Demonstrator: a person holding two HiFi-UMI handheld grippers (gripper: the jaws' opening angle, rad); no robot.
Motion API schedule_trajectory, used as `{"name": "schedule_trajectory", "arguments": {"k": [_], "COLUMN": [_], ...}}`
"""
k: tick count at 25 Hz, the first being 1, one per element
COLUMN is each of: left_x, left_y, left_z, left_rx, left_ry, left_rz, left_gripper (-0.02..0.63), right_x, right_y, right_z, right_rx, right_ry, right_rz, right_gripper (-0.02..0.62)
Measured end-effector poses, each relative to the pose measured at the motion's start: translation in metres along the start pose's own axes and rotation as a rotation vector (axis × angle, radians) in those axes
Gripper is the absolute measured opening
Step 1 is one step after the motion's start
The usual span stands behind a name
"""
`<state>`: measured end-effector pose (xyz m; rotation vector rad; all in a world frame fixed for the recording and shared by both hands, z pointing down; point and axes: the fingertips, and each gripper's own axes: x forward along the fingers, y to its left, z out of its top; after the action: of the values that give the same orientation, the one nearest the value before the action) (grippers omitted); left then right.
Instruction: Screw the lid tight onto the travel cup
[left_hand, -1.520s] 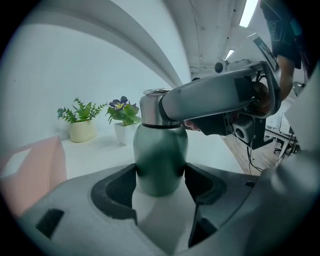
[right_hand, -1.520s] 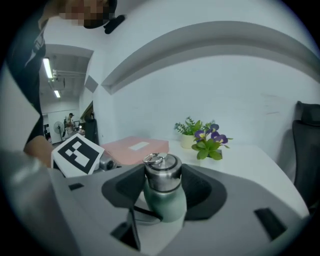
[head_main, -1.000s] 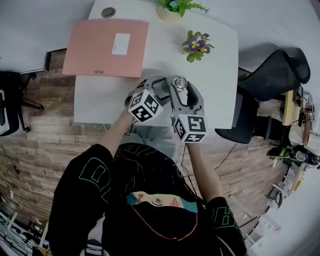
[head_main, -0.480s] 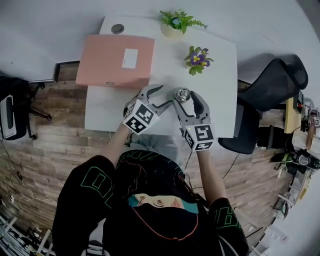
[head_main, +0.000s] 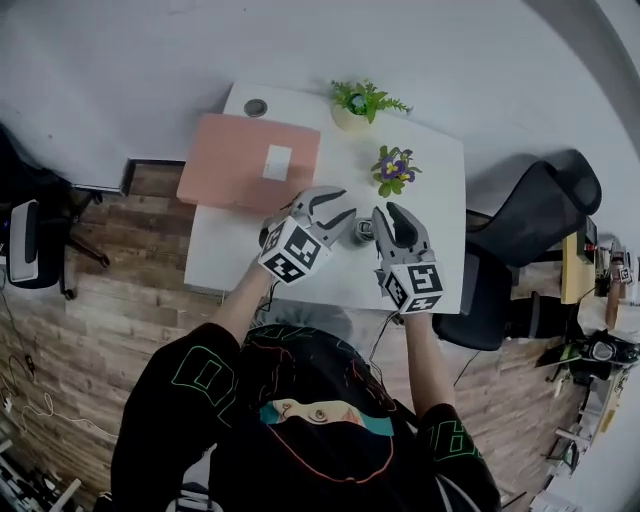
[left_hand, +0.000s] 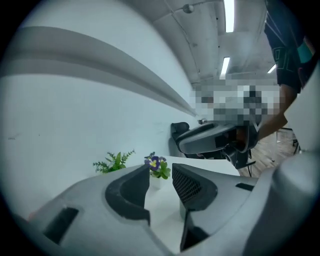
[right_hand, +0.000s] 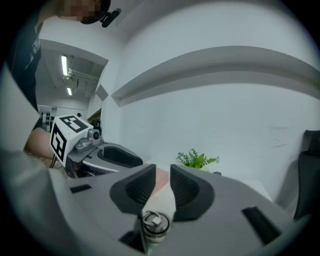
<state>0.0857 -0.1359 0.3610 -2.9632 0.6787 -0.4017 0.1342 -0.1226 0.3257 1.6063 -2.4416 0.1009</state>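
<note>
The travel cup stands on the white table with its lid on, small between my two grippers in the head view. In the right gripper view its metal-ringed lid shows low down, under the jaws and not between them. My left gripper is held above the table just left of the cup, and its jaws are closing on nothing. My right gripper is just right of the cup. Its jaws are also closing, a narrow gap left and nothing in it.
A pink folder lies at the table's back left, with a round grommet behind it. A green plant and a purple-flowered pot stand at the back. A black chair is to the right, wooden floor to the left.
Both grippers have come up and off the cup, which the right jaws had framed before. Both pairs of jaws have narrowed. The head view has pulled back, so the table looks smaller.
</note>
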Motion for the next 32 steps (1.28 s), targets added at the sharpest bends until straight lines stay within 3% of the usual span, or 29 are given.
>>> {"name": "schedule_trajectory", "arguments": {"k": [2,4,7,13,18,25,32], "left_x": [-0.003,-0.006,-0.009,-0.013,-0.018,-0.058,-0.074], "left_y": [0.015,0.028,0.047,0.06,0.074,0.126,0.13], "left_z": [0.018,0.035,0.061,0.096,0.125,0.113,0.139], "left_rx": [-0.009,-0.026,-0.038,-0.046,-0.05,-0.248,-0.186], "left_ry": [-0.036,-0.067,-0.116,-0.147,-0.2,-0.257,-0.324], "left_rz": [0.042,0.087,0.174,0.24,0.3,0.53,0.605], "left_gripper": [0.131,0.054,0.01,0.008,0.008,0.008,0.008], "right_x": [0.004,0.008,0.013,0.02,0.025,0.031,0.039], "right_y": [-0.004,-0.008,-0.011,-0.019,-0.038,-0.044,-0.045], "right_z": [0.013,0.025,0.045,0.081,0.111,0.145,0.159], "right_rx": [0.002,-0.001,-0.01,-0.045,-0.01,0.03,0.095], "right_ry": [-0.025,-0.041,-0.063,-0.1,-0.148,-0.216,-0.244], "right_rz": [-0.009,-0.015,-0.008,-0.025,-0.06,-0.078,-0.138], "right_gripper": [0.031,0.017,0.006,0.005,0.005,0.005,0.005]}}
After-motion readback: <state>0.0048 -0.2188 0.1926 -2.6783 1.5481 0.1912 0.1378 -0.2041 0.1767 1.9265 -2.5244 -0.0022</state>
